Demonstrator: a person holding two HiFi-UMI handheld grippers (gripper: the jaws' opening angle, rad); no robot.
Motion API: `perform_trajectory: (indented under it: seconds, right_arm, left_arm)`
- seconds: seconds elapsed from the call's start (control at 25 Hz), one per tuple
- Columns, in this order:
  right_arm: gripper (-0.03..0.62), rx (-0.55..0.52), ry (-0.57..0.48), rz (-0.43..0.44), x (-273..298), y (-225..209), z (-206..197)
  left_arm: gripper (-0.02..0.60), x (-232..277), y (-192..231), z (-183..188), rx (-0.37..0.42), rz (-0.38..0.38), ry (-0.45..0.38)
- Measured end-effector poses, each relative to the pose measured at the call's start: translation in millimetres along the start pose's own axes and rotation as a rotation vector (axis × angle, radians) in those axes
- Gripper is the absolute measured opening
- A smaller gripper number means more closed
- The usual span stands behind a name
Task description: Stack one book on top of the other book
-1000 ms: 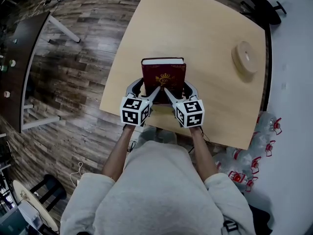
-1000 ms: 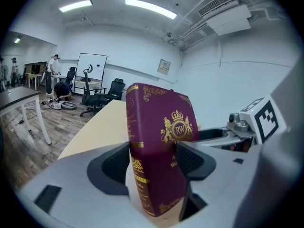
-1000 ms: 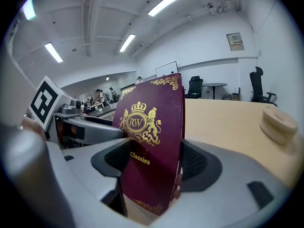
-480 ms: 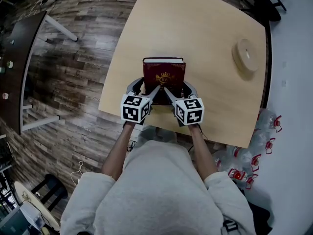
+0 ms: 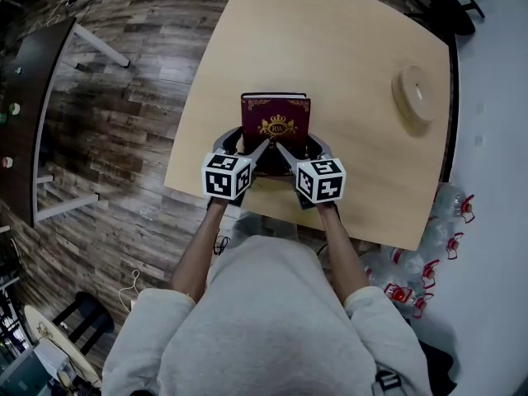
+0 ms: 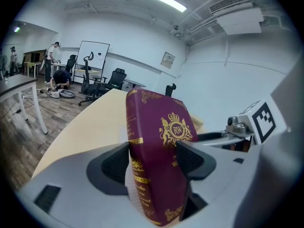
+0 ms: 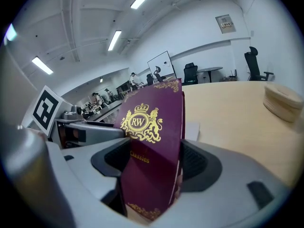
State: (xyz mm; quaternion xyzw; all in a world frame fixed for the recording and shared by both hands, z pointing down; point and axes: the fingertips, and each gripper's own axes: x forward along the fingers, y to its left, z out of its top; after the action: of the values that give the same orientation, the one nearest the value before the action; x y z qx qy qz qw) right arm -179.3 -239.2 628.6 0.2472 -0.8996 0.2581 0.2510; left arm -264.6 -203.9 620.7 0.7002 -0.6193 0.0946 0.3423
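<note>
Head view: rectangular hardback book (image 5: 276, 126) sits near the middle of the counter (image 5: 330, 48), close to its 6 o'clock edge. The cover is maroon and smooth, with a gold crest and gold corner ornaments, and faces up. A thin white strip of pages shows at 12 o'clock. Can't tell if the book's underside touches the counter.

Left gripper (image 5: 245, 148) is at 7 o'clock of the book and right gripper (image 5: 299, 151) at 5 o'clock. Each carries a white cube with black square markers.

Left gripper view: left gripper (image 6: 154, 160) is clamped on the book (image 6: 159, 141) at the spine side. Its dark ribbed pads press the gold-lettered rounded spine and the front cover. A pale papery edge shows just at 9 o'clock of the spine; can't tell what it belongs to.

Right gripper view: right gripper (image 7: 156, 160) is clamped on the book (image 7: 149, 137) at the open-edge side, with textured pads on both covers.

The counter is light matte wood-look with rounded corners. A round pale wooden disc (image 5: 412, 96) lies flat on it at 2 o'clock of the book, well apart, and shows as stacked layers in the right gripper view (image 7: 282, 101).

The floor (image 5: 132, 97) is dark weathered planks. Clear plastic bottles (image 5: 429, 262) with red caps lie at 4 o'clock, off the counter. The person wears a grey soft knit top (image 5: 264, 320).
</note>
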Motion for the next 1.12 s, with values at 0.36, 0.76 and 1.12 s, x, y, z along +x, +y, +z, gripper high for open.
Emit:
perform_trajectory:
  seconds: [0.36, 0.76, 1.12]
  right_arm:
    - [0.322, 0.039, 0.039, 0.012, 12.7, -7.2, -2.6]
    - [0.323, 0.05, 0.106, 0.021, 24.2, -14.7, -8.3]
    - [0.322, 0.059, 0.142, 0.024, 35.9, -20.8, -11.7]
  left_arm:
    - [0.319, 13.8, 9.3, -2.9, -0.043, -0.018, 0.027]
    - [0.324, 28.3, 18.0, -8.1, -0.077, -0.031, 0.063]
    - [0.325, 40.0, 27.4, -12.0, -0.078, -0.022, 0.096]
